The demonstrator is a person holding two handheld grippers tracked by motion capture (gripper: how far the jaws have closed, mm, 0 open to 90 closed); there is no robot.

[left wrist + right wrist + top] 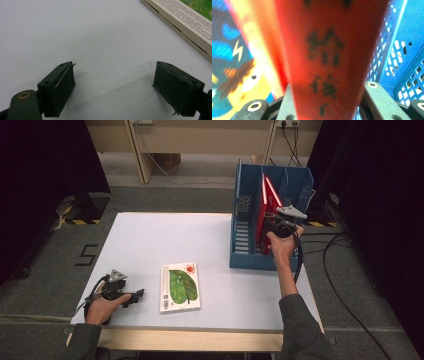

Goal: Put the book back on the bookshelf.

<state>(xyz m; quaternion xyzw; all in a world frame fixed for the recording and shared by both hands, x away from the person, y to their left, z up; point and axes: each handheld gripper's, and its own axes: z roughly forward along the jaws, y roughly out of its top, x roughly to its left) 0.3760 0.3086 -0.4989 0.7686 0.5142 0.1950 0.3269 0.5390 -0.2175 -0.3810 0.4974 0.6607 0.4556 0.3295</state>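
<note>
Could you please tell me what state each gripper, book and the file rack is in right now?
left gripper: open, resting on the table, empty.
right gripper: shut on red book.
red book: upright, in the rack's middle slot.
leaf book: closed, flat on the table.
blue file rack: upright at the table's right edge.

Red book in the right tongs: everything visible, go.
The red book stands on edge in the blue rack, middle slot, leaning right at the top. The right gripper view shows a red spine with blurred dark characters. The right tongs are clamped on its spine. Another colourful book sits beside it.
</note>
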